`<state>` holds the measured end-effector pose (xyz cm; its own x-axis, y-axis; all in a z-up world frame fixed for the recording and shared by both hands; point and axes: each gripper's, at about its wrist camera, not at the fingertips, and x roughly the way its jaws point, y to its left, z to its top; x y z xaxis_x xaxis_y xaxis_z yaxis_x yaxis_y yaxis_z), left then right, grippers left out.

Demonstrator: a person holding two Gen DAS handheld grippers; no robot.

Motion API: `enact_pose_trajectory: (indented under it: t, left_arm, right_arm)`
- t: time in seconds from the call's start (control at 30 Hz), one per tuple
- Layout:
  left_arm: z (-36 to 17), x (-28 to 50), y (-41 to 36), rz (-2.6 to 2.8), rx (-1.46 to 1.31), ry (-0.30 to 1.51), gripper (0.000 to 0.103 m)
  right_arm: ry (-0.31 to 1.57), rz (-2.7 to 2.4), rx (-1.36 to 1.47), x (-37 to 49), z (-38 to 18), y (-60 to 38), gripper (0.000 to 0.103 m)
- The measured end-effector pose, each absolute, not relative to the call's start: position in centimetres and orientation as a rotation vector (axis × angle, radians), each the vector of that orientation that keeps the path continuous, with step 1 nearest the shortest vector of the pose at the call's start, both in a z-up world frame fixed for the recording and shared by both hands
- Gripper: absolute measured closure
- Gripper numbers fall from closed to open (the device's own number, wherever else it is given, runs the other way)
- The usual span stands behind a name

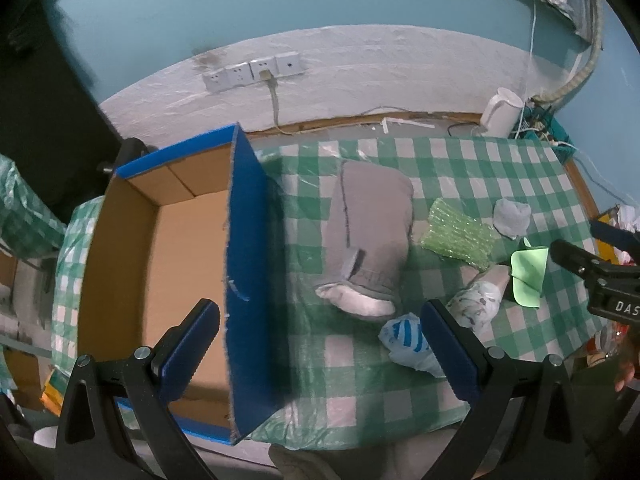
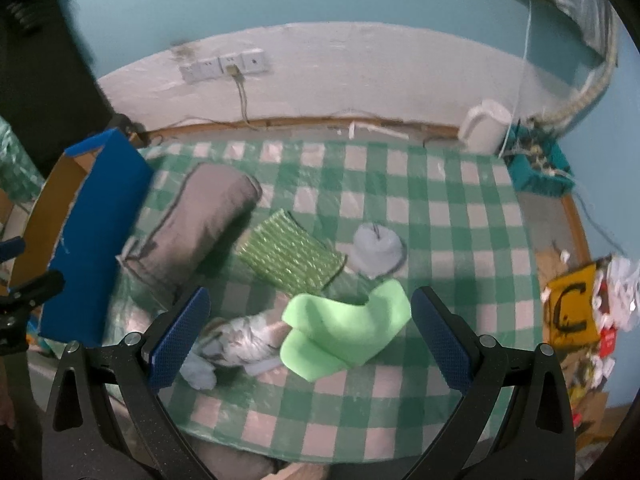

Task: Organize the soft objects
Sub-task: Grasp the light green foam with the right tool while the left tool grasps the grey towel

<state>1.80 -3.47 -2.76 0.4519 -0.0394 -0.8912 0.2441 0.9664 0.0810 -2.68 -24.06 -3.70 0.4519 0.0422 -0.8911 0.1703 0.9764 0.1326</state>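
Note:
A blue cardboard box (image 1: 248, 240) with a brown inside stands open at the table's left; it also shows in the right wrist view (image 2: 92, 240). A grey pillow (image 1: 368, 236) (image 2: 200, 224) lies beside it. Green bubble wrap (image 1: 456, 236) (image 2: 292, 256), a grey rolled cloth (image 1: 512, 216) (image 2: 376, 248), a light green foam piece (image 1: 528, 276) (image 2: 348, 332), a patterned cloth (image 1: 476, 304) (image 2: 244, 340) and a blue-white bag (image 1: 408, 340) lie on the checked tablecloth. My left gripper (image 1: 320, 344) is open over the box's right wall. My right gripper (image 2: 308, 336) is open above the foam piece.
A white kettle (image 1: 500, 112) (image 2: 484, 128) stands at the back right by a teal basket (image 2: 536, 172) of cables. Wall sockets (image 1: 252, 72) with a cord are on the back wall. Clutter with a yellow bag (image 2: 572, 308) lies off the table's right edge.

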Motion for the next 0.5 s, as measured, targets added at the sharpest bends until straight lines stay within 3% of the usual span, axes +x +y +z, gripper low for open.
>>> enact_pose_trajectory:
  t: [0.5]
  left_arm:
    - [-7.3, 5.5, -7.0, -0.197, 0.252, 1.2, 0.002]
  right_arm:
    - [1.254, -0.12, 0.215, -1.3, -9.2, -24.6, 0.003]
